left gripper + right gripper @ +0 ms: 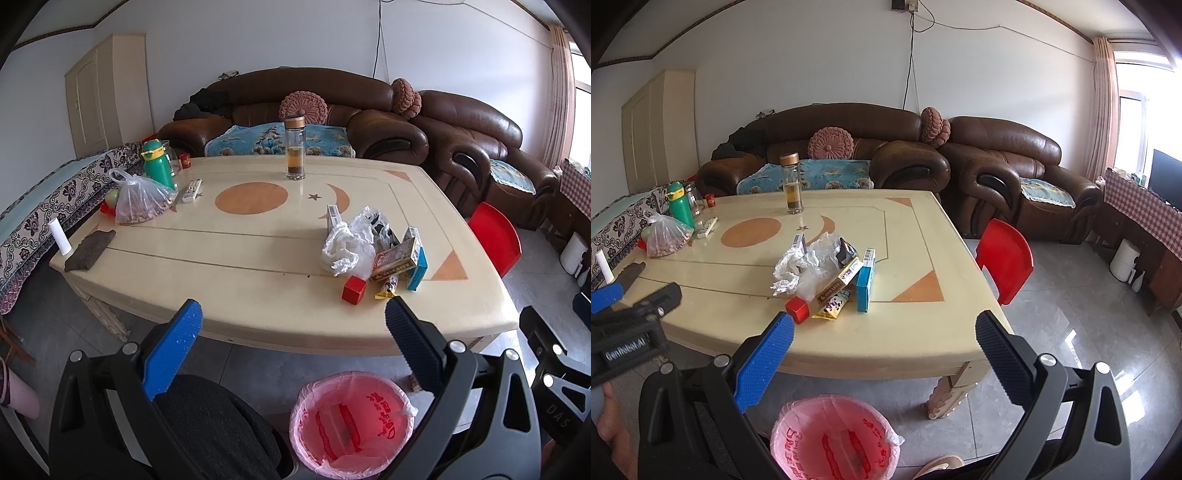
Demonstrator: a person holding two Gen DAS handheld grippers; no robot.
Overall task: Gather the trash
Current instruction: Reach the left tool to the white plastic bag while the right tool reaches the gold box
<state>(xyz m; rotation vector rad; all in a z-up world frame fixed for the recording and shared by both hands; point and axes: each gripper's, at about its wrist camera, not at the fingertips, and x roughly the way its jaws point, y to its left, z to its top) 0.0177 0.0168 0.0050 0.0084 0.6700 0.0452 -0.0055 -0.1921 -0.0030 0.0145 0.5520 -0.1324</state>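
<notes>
A heap of trash lies on the cream table (258, 302) near its front right: crumpled white paper and plastic (347, 243), a brown and gold carton (395, 260), a blue box (417, 269), a small red box (354, 290) and a yellow snack wrapper (387, 288). The same heap shows in the right wrist view, with the paper (805, 264), red box (798, 309) and blue box (866, 284). A bin with a pink liner (351, 421) (834, 439) stands on the floor before the table. My left gripper (293, 314) and right gripper (884, 326) are both open and empty, held short of the table edge.
A glass tea bottle (294, 147), a green flask (158, 162), a bag of nuts (142, 203), a remote (192, 190), a dark cloth (90, 250) and a white tube (60, 236) also stand on the table. A red chair (1006, 258) and brown sofas (849, 147) surround it.
</notes>
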